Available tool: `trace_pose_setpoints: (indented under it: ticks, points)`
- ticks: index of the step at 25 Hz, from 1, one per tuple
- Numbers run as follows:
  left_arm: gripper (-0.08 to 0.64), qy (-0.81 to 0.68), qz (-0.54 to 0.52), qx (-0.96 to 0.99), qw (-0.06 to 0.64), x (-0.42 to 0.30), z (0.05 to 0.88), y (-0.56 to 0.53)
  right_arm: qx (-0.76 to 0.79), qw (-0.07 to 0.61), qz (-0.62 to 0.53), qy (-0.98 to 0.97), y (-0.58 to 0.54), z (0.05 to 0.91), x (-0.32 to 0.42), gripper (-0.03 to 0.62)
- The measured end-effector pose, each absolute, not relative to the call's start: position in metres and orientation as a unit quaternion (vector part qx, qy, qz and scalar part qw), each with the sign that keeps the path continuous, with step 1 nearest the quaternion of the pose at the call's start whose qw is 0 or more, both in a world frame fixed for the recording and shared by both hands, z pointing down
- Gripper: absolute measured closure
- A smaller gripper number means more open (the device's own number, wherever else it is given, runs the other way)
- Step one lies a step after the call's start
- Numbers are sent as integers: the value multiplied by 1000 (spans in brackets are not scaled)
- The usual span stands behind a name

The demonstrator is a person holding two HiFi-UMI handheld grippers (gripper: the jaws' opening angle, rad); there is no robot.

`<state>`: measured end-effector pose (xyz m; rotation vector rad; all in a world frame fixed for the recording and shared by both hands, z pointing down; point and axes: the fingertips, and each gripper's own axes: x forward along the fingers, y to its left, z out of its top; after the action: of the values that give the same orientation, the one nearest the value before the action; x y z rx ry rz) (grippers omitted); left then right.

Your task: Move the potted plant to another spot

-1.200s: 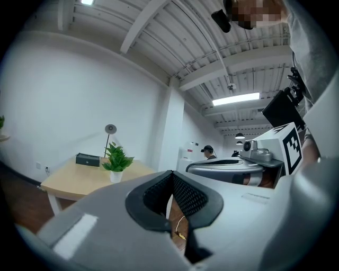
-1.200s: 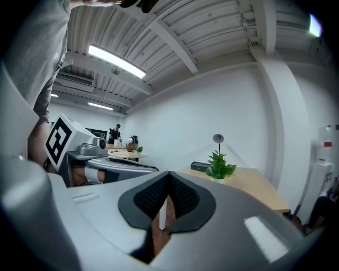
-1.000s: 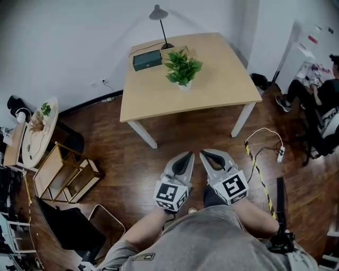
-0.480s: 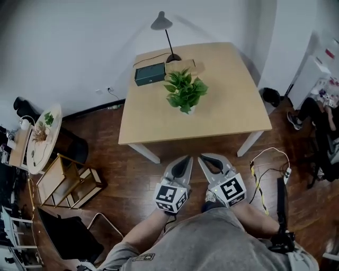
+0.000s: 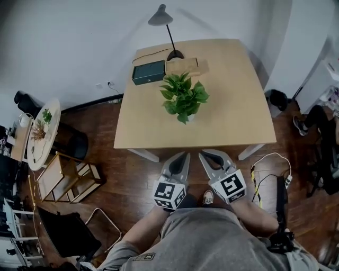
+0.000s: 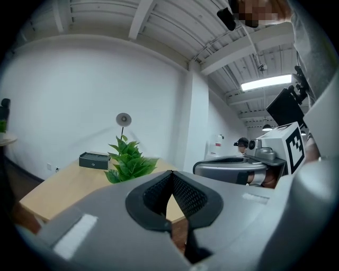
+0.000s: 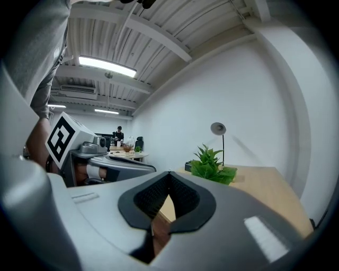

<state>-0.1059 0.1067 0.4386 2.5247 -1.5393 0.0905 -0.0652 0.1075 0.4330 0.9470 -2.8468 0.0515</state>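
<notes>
Plant (image 5: 183, 98) stands on the table (image 5: 238, 117); my left hand-held gripper (image 5: 185, 155) and right hand-held gripper (image 5: 203, 155) are both clenched, empty.

Ahead of me stands a square light-wood table (image 5: 233, 106) on white legs, set against a white wall (image 5: 63, 47). Near its far edge lies a dark green rectangular box (image 5: 149, 72), just beside a flat tan slab (image 5: 186, 66). A thin-stemmed black desk lamp (image 5: 160, 16) with a grey cone shade rises behind them. To my left, on the dark plank floor (image 5: 122, 174), I see a round white side table (image 5: 36, 153) carrying small plants, a round black bin (image 5: 71, 142) beside it, a gold wire-frame shelf (image 5: 66, 177) and a black chair (image 5: 69, 233) nearer me. To my right a white power strip (image 5: 287, 180) lies among its cables.
</notes>
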Motion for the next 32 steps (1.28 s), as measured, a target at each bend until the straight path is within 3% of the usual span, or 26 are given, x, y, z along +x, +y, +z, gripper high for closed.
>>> trace_pose_setpoints:
  ticks: [19, 32]
  points:
    - [557, -459, 44, 878, 131, -166, 475, -43, 376, 134, 49, -915, -36, 482, -113, 586]
    - [557, -464, 64, 870, 155, -181, 502, -78, 376, 168, 66, -909, -73, 508, -112, 586]
